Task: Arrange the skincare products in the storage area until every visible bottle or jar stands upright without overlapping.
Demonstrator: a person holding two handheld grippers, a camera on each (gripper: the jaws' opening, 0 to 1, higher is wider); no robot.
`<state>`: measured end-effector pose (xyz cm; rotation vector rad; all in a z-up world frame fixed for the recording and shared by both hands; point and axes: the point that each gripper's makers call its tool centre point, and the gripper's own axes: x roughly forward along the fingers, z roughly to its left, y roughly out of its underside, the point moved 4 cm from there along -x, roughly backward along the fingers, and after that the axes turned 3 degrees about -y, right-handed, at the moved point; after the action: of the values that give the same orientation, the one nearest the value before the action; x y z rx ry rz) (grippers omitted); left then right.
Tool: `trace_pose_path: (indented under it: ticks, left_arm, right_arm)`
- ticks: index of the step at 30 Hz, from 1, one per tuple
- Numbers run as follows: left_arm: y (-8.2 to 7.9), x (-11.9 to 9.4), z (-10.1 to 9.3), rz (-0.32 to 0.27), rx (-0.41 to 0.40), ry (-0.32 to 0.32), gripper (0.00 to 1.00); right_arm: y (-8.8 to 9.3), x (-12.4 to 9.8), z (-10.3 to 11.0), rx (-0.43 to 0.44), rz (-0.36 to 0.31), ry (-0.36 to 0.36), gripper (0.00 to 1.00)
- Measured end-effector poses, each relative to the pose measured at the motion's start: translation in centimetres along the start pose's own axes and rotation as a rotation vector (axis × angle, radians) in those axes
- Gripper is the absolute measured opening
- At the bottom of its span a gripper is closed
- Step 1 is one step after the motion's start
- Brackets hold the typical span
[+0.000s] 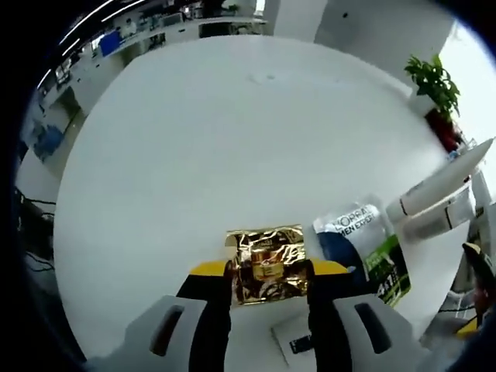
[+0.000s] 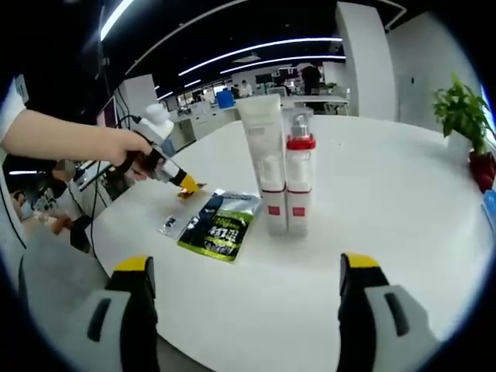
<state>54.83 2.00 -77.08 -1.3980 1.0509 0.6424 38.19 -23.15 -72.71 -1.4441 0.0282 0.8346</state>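
My left gripper [image 1: 267,288] pinches the gold sachet [image 1: 267,265] on the table just beside the blue-green packet [image 1: 364,248], my right gripper [image 2: 244,298] spread empty before the upright tube [image 2: 263,159] and pump bottle [image 2: 298,174]; next I'd judge, lift it clear.

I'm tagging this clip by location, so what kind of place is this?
Probably an open-plan office: long strip ceiling lights run over rows of desks behind the round white table, and a potted green plant stands at the table's edge.
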Motion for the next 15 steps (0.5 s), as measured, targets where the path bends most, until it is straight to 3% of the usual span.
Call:
trace_pose_path:
  ticks: [15]
  left_arm:
    - [0.06, -0.26, -0.46, -0.036, -0.107, -0.035, 0.35]
  right_arm:
    - [-0.23, -0.20, -0.18, 0.013, -0.020, 0.001, 0.98]
